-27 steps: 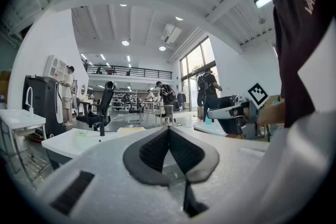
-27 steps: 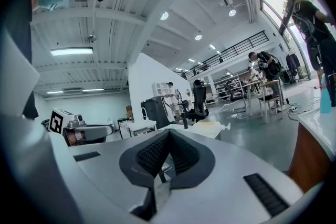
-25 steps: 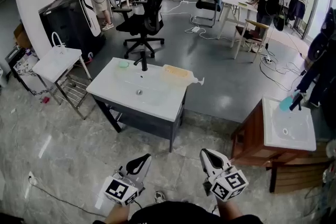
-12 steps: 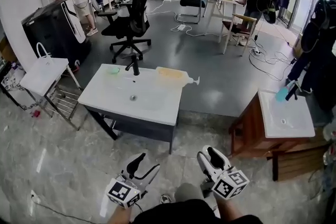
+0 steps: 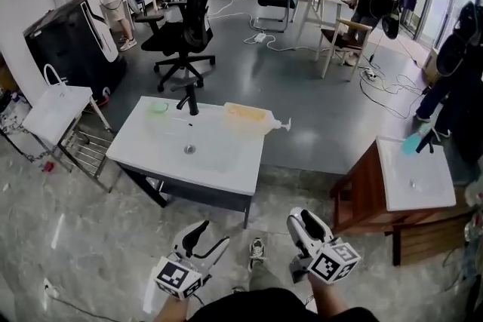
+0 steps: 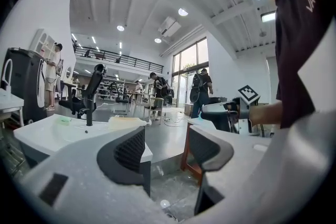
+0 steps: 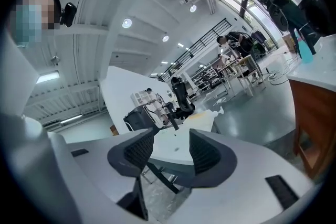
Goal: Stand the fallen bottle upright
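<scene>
Grey workshop floor up top, marble tiles underfoot, and a white washbasin counter sits mid-frame. On its side at the counter's upper right corner lies the pale yellow translucent pump bottle, nozzle poking right past the edge. My left gripper, lower left, has its fingers spread wide with nothing between them. My right gripper, lower right, is opening its jaws, empty too. Both are well apart from the bottle.
</scene>
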### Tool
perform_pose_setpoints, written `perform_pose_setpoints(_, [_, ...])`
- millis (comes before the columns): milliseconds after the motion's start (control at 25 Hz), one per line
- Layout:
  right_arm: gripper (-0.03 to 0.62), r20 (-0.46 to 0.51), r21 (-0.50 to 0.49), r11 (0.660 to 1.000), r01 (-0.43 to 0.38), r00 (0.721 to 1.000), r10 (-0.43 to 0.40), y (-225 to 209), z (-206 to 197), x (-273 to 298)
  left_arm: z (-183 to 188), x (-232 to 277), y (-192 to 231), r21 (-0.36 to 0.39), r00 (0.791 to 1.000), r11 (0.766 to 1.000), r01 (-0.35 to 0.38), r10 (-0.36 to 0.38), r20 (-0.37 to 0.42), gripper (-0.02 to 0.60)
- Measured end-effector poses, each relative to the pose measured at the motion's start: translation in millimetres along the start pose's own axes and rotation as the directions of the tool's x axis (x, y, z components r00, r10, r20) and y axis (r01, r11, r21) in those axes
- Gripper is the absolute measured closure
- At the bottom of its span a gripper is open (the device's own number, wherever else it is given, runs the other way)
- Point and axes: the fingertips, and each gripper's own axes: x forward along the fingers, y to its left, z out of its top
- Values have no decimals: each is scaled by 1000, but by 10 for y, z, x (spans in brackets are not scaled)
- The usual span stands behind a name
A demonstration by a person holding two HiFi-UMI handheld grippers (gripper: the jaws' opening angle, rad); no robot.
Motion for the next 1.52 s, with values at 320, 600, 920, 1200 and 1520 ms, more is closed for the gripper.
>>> perform_pose_setpoints(320, [398,5,20,1000,-17,1000,17,-525,353,772,233,747,590,62,999,998,-28,29,-22,327])
perform_pose_setpoints(600, [399,-16,42,999,-25,1000,25,-1062,592,1309,329,1521,980,68,999,997,-38,40,-27,327])
perform_pose_setpoints(920, [401,-50,66,997,-25,998,29,-1465,694,1661,304,2166,1217,58,999,998,-19,22,-47,327])
perform_pose_setpoints(1200, [404,-70,132,991,11,998,-1,-1679,541,1917,205,2442,1485,75,996,997,18,-12,-83,327])
perform_pose_setpoints(1520, [410,-13,236,963,134,991,-135,-1898,453,2306,205,2764,1962,111,983,986,123,-105,-153,327])
